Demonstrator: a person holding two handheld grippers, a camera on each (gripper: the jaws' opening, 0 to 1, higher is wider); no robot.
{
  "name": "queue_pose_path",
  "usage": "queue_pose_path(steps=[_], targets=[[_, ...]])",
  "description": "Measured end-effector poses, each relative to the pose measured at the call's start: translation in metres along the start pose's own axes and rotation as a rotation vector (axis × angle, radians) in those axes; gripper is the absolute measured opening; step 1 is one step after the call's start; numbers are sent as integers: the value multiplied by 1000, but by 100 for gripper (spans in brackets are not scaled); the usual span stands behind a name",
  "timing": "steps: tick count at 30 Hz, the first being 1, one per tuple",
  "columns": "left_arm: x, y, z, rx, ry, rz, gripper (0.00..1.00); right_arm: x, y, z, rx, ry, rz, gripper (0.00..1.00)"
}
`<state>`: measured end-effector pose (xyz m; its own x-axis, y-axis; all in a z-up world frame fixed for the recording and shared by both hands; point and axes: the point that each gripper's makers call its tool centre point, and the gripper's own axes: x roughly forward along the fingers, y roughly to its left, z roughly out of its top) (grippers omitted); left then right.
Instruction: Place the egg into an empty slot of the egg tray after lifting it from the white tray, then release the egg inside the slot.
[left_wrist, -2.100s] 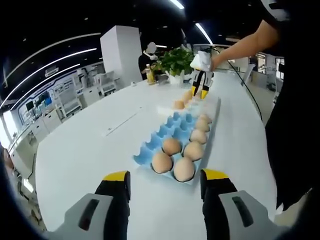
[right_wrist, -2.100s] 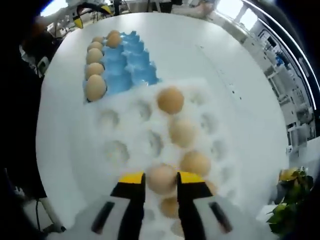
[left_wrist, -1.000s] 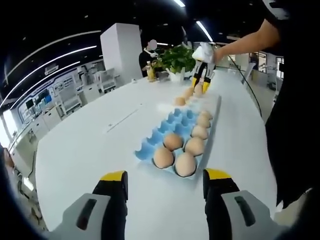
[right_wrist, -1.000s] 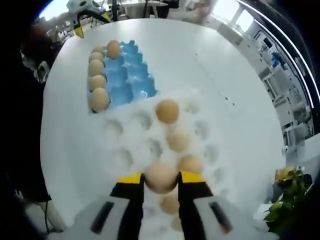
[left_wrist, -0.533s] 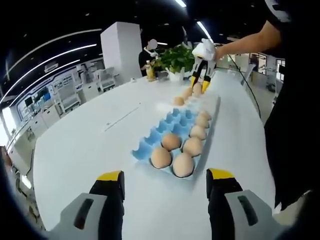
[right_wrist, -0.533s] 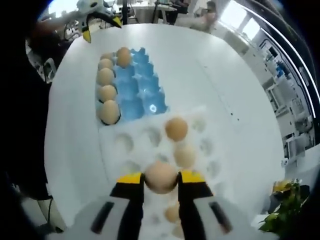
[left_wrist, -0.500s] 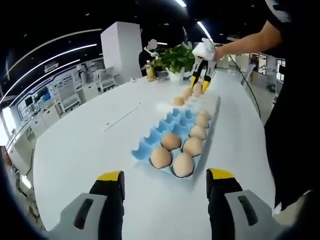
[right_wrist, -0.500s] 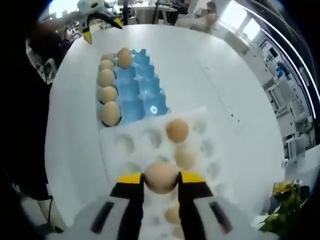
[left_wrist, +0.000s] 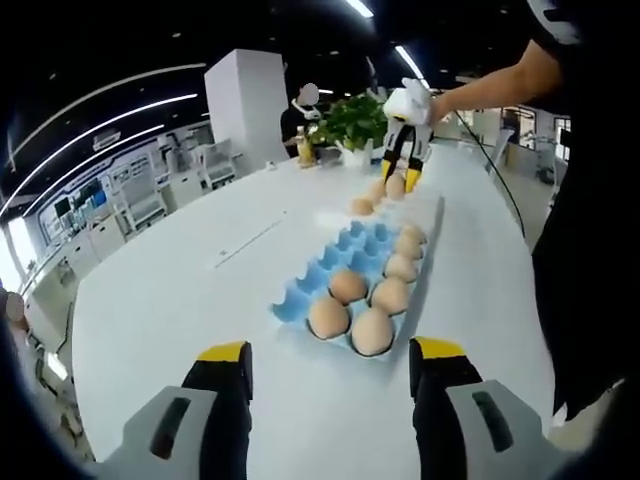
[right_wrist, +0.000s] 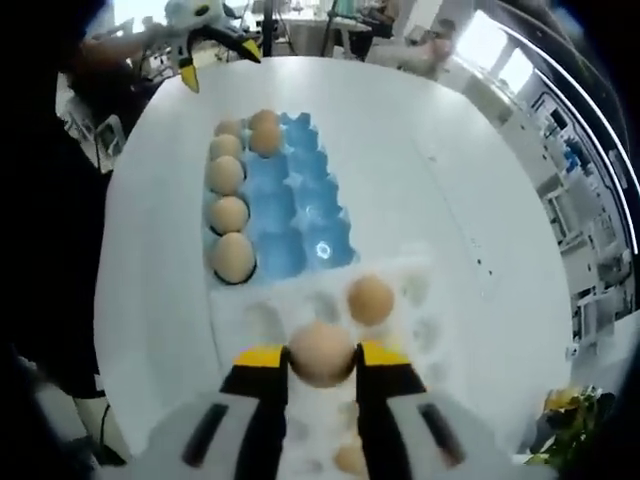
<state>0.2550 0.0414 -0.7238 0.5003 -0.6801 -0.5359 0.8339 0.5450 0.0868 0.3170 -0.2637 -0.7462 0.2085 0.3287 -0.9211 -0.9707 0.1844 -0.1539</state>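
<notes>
A pale brown egg (right_wrist: 321, 352) sits clamped between the yellow-tipped jaws of the right claw (right_wrist: 321, 358), held above the white tray (right_wrist: 262, 325), whose moulded cups hold another egg (right_wrist: 370, 299). Just beyond it lies the blue egg tray (right_wrist: 300, 212), with a row of eggs along its left side and bare blue slots beside them. The left claw (left_wrist: 330, 365) hangs over the white tabletop (left_wrist: 170, 300) with its jaws wide apart, short of the egg tray. A potted plant (left_wrist: 352, 122) stands at the tabletop's far end, in an office room with ceiling strip lights.
</notes>
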Motion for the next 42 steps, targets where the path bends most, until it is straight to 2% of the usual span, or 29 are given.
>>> queue_pose_path(steps=[18,42], targets=[[-4,1,-2,-6,-3,5,62,29,11,75,-130,-78,71,26],[-5,4,-4,-6,-3,12,62,61,39,136,-235,-120,159,26]])
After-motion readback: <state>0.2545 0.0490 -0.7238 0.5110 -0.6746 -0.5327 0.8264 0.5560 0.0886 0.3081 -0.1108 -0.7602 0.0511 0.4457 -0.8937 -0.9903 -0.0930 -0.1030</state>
